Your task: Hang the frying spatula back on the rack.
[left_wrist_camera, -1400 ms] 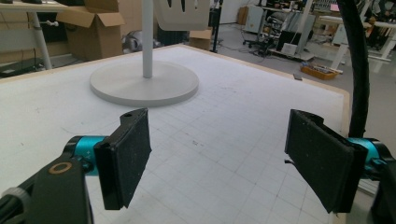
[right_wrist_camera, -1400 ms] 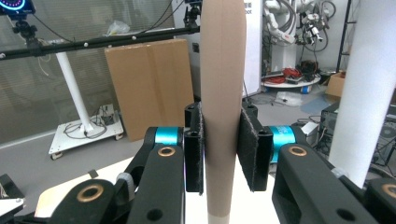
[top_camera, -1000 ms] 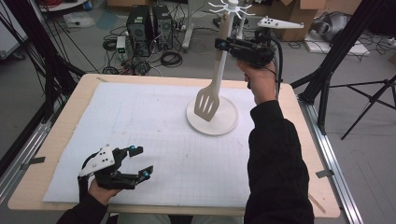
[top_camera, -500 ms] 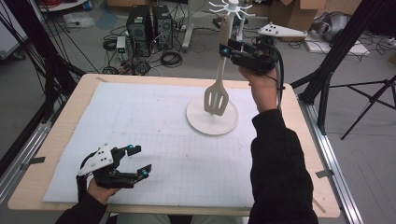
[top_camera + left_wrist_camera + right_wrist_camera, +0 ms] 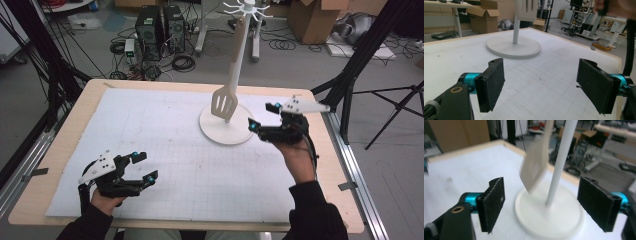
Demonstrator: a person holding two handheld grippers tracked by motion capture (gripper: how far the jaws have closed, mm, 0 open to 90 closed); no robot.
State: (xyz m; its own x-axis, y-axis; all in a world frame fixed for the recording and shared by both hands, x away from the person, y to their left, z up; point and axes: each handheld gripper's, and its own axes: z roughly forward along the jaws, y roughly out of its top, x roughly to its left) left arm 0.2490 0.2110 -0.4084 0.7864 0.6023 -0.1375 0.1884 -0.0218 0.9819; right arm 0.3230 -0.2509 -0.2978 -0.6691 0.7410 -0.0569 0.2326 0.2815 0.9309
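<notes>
A white stand rises from a round base (image 5: 220,134) behind the middle of the table, its pole (image 5: 239,45) ending in a ring of hooks (image 5: 245,7). A beige slotted spatula (image 5: 224,102) hangs from a hook, blade down just above the base. My right gripper (image 5: 260,116) is open beside the base's right edge, holding nothing. In the right gripper view the spatula (image 5: 535,167) is blurred, left of the pole (image 5: 560,162). My left gripper (image 5: 146,166) rests open at the front left. In its own view the base (image 5: 513,46) lies ahead.
A white gridded mat (image 5: 165,145) covers most of the wooden table (image 5: 70,125). Black frame posts (image 5: 357,65) stand at the right, and metal rails run along both sides. Cables, computer towers (image 5: 160,27) and cardboard boxes sit on the floor beyond.
My right gripper has let go of the spatula's handle up at the hooks and dropped to the table beside the base. The spatula now hangs free. The left gripper has stayed put.
</notes>
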